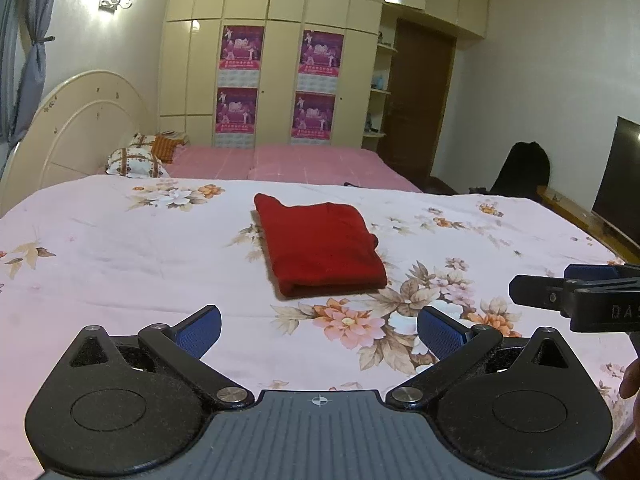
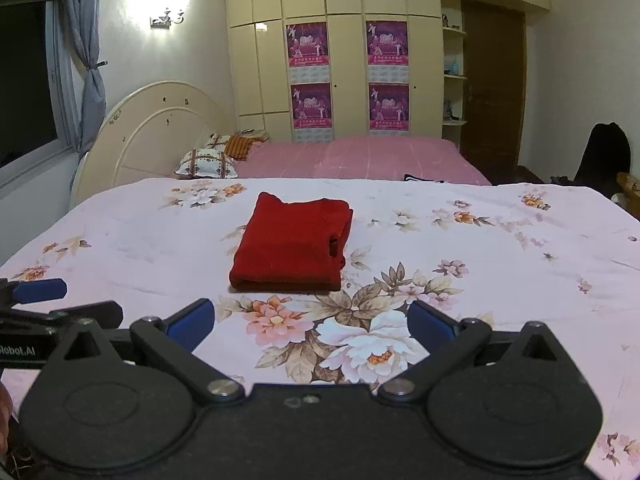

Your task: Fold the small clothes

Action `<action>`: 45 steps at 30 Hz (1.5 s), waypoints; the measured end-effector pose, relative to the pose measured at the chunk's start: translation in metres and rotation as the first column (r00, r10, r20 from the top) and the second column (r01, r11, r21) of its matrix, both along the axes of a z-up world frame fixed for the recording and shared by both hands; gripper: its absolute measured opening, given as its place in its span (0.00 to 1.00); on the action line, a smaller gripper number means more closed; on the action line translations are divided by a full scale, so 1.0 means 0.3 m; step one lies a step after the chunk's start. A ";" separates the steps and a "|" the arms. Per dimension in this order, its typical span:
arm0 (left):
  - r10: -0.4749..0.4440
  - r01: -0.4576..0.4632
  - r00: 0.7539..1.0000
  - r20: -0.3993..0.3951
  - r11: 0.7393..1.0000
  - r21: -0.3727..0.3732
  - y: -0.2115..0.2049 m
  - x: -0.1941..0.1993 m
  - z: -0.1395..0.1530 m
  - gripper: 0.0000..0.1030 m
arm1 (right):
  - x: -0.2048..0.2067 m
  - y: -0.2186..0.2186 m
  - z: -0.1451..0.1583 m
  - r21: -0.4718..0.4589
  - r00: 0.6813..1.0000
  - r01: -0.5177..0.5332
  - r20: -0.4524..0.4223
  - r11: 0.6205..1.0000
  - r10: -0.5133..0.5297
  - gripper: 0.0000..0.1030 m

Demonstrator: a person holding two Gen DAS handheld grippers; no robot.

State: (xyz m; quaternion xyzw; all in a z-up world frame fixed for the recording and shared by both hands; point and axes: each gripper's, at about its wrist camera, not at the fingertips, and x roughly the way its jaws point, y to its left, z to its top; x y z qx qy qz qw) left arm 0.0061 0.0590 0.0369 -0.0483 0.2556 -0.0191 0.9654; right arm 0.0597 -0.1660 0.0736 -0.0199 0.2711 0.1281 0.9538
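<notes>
- Left hand-held gripper (image 1: 319,330) hangs over the near edge of the bed (image 1: 120,256), its blue-padded jaws spread fully apart with only the floral bedspread between them.
- Right hand-held gripper (image 2: 311,320) hangs beside it, equally wide open and holding nothing; its side also shows at the right edge of the left wrist view.
- Past both sets of fingertips and well apart from them, a red garment (image 1: 320,246) lies folded into a neat rectangle in the middle of the bed.
- Beyond the garment, patterned pillows (image 1: 136,162) rest by the rounded headboard (image 1: 76,132).
- Farthest back stands a cream wardrobe (image 1: 276,60) with purple posters on its doors; open shelves beside it hold small items too blurred to tell.
</notes>
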 end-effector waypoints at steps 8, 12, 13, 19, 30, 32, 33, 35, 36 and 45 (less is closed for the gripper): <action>0.011 -0.011 1.000 0.012 1.000 0.002 0.007 -0.003 0.014 1.00 | 0.000 0.022 0.003 0.000 1.000 -0.012 0.006 1.000 0.012 0.99; 0.010 -0.010 1.000 0.014 1.000 0.004 0.000 0.000 0.016 1.00 | 0.001 0.026 0.005 0.001 1.000 -0.016 0.008 1.000 0.016 0.99; 0.010 -0.010 1.000 0.016 1.000 0.006 -0.002 0.000 0.016 1.00 | 0.002 0.027 0.006 0.000 1.000 -0.017 0.009 1.000 0.017 0.99; 0.013 -0.013 1.000 0.017 1.000 0.007 -0.008 0.003 0.015 1.00 | 0.002 0.029 0.007 0.006 1.000 -0.023 0.010 1.000 0.023 0.99; 0.005 -0.006 1.000 0.024 1.000 0.015 -0.030 0.001 0.017 1.00 | -0.003 0.012 -0.001 0.010 1.000 -0.015 0.009 1.000 0.015 0.99; 0.003 -0.003 1.000 0.023 1.000 0.015 -0.030 0.001 0.019 1.00 | -0.004 0.011 -0.001 0.012 1.000 -0.015 0.010 1.000 0.015 0.99; 0.003 -0.003 1.000 0.024 1.000 0.015 -0.033 -0.001 0.020 1.00 | -0.004 0.011 -0.002 0.011 1.000 -0.016 0.009 1.000 0.016 0.99; 0.002 -0.002 1.000 0.025 1.000 0.016 -0.032 -0.003 0.022 1.00 | -0.007 0.012 0.000 0.008 1.000 -0.018 0.011 1.000 0.018 0.99; 0.003 -0.003 1.000 0.025 1.000 0.016 -0.031 -0.003 0.023 1.00 | -0.007 0.012 0.001 0.008 1.000 -0.019 0.012 1.000 0.019 0.99; 0.004 -0.004 1.000 0.026 1.000 0.017 -0.036 -0.005 0.027 1.00 | -0.006 0.010 0.004 0.008 1.000 -0.022 0.013 1.000 0.022 0.99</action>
